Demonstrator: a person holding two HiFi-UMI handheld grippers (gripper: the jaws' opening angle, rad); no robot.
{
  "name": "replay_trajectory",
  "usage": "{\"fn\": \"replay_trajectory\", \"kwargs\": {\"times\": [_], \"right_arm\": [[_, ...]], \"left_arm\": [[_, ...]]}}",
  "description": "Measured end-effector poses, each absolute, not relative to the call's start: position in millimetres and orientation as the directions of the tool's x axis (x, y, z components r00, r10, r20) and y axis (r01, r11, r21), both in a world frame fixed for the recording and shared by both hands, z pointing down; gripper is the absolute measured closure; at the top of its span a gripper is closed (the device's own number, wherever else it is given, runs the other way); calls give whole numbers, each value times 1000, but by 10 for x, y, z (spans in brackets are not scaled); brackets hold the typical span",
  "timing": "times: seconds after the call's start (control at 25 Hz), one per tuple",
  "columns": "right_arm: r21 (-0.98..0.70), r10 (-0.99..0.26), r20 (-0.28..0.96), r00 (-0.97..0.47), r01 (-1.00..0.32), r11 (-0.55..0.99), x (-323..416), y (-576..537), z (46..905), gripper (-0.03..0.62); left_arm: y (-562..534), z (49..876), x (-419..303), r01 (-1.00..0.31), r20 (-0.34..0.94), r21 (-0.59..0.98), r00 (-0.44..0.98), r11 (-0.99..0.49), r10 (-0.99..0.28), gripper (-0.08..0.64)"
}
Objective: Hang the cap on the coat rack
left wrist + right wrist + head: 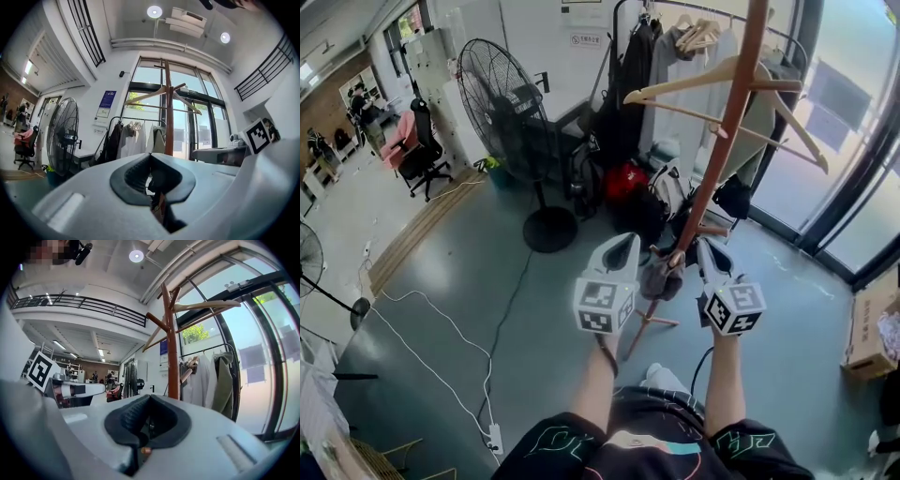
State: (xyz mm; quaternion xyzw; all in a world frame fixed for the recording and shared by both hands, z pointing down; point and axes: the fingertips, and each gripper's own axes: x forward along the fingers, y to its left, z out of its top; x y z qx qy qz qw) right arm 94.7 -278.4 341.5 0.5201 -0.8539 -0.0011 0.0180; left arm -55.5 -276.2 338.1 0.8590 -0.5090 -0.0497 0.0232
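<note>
1. Head view is showing you holding the left gripper and the right gripper side by side, both pointing forward. The brown pole of the coat rack is standing between them.
2. The grey cap is sitting low against that pole, just beside both grippers. You cannot tell if it is hanging on a peg.
3. Left gripper view is showing the left jaws pressing together at their tips. Something dark is showing in the hollow between them, but you cannot tell what it is.
4. Right gripper view is showing the right jaws pressing tight together, gripping nothing you can see.
5. A big black fan is standing on the floor, well to the left of the coat rack. Clothes are hanging on a rail behind it.
</note>
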Motion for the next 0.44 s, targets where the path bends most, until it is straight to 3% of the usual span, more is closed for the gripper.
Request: {"fn": "replay_trajectory", "kwargs": {"times": [0.44], "right_arm": [[38,-886,50,-461,-885,463,877,-2833,3514,588]], "left_arm": [[-2725,3514,-462,-807,-79,140,568,-574,-819,551]]}}
